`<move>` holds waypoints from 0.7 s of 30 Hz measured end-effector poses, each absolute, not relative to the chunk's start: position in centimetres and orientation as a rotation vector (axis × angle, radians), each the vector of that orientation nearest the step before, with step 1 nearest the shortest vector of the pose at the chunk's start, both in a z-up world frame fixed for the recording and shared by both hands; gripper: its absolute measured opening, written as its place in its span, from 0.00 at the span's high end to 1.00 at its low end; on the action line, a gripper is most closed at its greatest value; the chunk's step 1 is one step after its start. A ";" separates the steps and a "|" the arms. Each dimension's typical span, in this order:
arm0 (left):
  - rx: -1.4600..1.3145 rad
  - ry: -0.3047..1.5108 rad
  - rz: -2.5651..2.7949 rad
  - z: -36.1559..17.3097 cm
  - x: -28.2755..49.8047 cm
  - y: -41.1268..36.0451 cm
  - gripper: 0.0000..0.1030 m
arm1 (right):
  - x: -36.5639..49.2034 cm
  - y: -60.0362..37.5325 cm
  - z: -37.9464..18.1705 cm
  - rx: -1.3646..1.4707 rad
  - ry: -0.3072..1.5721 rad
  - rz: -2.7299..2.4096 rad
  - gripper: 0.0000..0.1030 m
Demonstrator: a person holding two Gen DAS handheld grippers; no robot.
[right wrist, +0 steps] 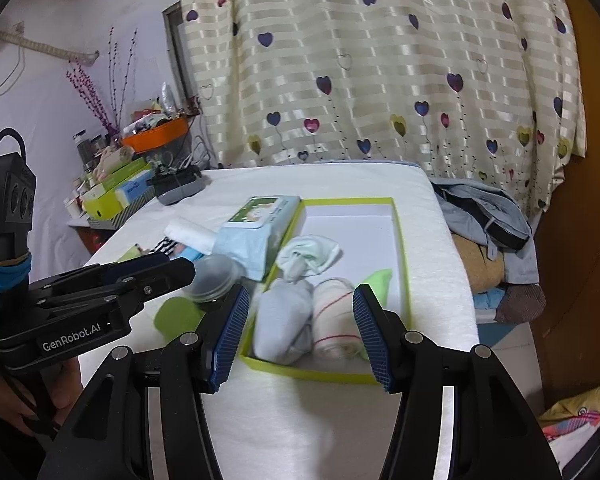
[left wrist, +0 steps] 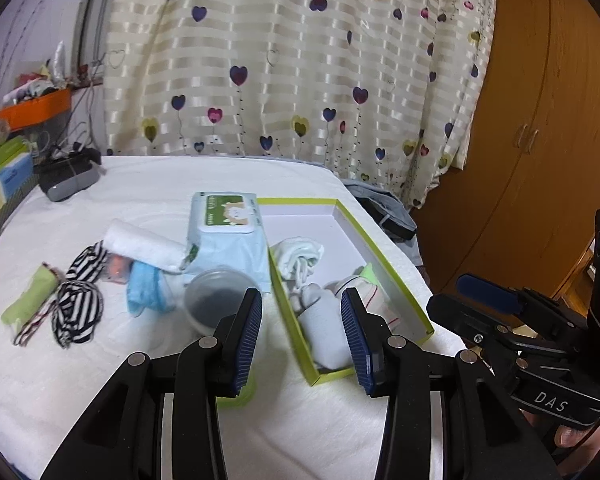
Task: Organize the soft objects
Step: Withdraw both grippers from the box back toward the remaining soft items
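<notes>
Risk lies in the open, empty left claw and right claw (both above the counter) snagging the green box, where rolled socks sit, while striped cloth waits outside.

We see a green-rimmed box, open, white inside, lying flat on the white cloth. Within it, at the near end: a grey sock bundle beside a cream roll with red lines, a green piece behind, and a knotted white-mint bundle further back. Left of the box lie a white towel roll, a blue cloth, two striped black-white pieces and a green roll.
</notes>
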State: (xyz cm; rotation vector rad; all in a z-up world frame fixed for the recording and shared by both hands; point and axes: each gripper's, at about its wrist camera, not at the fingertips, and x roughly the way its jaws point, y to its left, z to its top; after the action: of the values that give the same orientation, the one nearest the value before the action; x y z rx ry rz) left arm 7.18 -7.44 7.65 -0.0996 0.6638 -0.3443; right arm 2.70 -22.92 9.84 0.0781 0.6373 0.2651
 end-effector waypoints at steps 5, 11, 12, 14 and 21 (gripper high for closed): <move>-0.115 0.668 -0.328 7.3 6.3 -6.1 0.61 | 2.3 -21.4 10.0 0.057 0.644 0.285 0.46; -0.132 0.665 -0.316 7.2 5.8 -4.9 0.61 | 2.1 -20.1 10.1 0.034 0.645 0.307 0.46; -0.134 0.664 -0.315 7.2 5.8 -4.8 0.61 | 2.1 -19.9 10.0 0.032 0.646 0.310 0.46; -0.134 0.664 -0.314 7.2 5.7 -4.7 0.61 | 2.1 -19.6 10.0 0.029 0.649 0.314 0.46; -0.145 0.663 -0.312 7.1 5.5 -4.0 0.61 | 2.2 -18.9 10.0 0.018 0.656 0.321 0.46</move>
State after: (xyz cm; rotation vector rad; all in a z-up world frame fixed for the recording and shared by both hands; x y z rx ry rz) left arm 5.55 -3.97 7.14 -0.1449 0.6630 -0.3115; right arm 2.24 -18.91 9.96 0.0175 0.6562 0.3212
